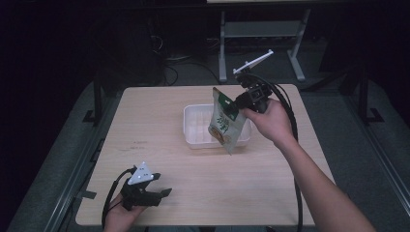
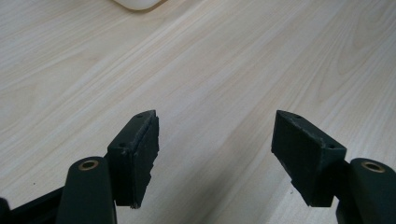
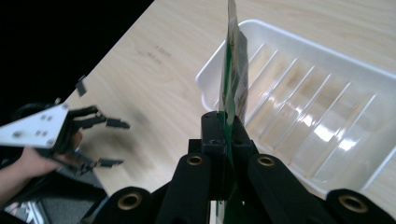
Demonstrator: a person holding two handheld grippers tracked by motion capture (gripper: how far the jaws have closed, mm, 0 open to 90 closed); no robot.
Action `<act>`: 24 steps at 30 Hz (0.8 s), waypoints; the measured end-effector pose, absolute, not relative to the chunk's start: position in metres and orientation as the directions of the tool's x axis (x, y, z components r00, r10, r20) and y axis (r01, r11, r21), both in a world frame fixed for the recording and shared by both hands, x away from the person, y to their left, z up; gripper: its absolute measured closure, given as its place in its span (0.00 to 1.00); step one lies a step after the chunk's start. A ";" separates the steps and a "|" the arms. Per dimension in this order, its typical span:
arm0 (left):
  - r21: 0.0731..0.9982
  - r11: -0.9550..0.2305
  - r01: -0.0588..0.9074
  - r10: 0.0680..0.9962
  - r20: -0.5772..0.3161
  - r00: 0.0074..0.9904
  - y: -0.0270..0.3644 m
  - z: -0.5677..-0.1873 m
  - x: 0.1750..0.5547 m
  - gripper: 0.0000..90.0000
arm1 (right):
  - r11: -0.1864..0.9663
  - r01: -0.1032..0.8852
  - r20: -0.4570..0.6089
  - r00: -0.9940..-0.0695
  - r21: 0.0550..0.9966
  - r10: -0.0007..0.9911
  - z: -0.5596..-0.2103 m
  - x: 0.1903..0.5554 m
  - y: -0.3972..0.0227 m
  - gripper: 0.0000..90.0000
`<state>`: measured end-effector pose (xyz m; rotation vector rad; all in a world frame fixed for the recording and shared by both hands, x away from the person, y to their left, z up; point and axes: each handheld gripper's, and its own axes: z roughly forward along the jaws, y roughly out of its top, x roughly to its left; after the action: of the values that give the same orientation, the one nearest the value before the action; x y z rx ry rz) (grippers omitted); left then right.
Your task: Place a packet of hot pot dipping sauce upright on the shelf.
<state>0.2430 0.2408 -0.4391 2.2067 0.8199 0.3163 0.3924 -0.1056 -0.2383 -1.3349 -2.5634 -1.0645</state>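
A green and white snack pouch [image 1: 225, 123] hangs in the air over the front right part of a white ribbed tray [image 1: 193, 126]. My right gripper [image 1: 240, 102] is shut on the pouch's top edge, and the right gripper view shows the pouch [image 3: 233, 70] edge-on, pinched between the jaws [image 3: 226, 128] above the tray [image 3: 299, 88]. My left gripper [image 1: 163, 192] rests low at the table's near left corner, open, with nothing between its fingers [image 2: 137, 149]. The left gripper [image 3: 112, 140] also appears far off in the right gripper view.
The light wooden table [image 1: 159, 159] has bare surface between the tray and the left gripper. A corner of the tray [image 2: 137, 3] peeks in at the top of the left gripper view. Dark floor and metal desk legs [image 1: 222, 48] lie beyond the far edge.
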 end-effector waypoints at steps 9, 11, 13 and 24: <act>0.719 -0.530 0.450 0.639 -0.011 0.769 0.241 -0.439 0.244 0.35 | 0.319 0.777 0.352 -0.556 0.544 0.753 -0.243 0.422 -0.094 0.99; 0.719 -0.530 0.450 0.639 -0.010 0.769 0.241 -0.439 0.244 0.35 | 0.302 0.783 0.356 -0.541 0.543 0.762 -0.245 0.427 -0.093 0.99; 0.718 -0.529 0.452 0.640 -0.011 0.768 0.241 -0.440 0.243 0.35 | 0.277 0.793 0.367 -0.520 0.543 0.771 -0.247 0.433 -0.092 0.99; 0.724 -0.522 0.451 0.645 -0.012 0.765 0.242 -0.439 0.243 0.35 | 0.196 0.812 0.360 -0.442 0.549 0.822 -0.253 0.452 -0.090 0.99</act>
<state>0.2431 0.2424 -0.4386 2.2109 0.8140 0.3333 0.4517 -0.0901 -0.2528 -1.6667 -2.4400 -1.1059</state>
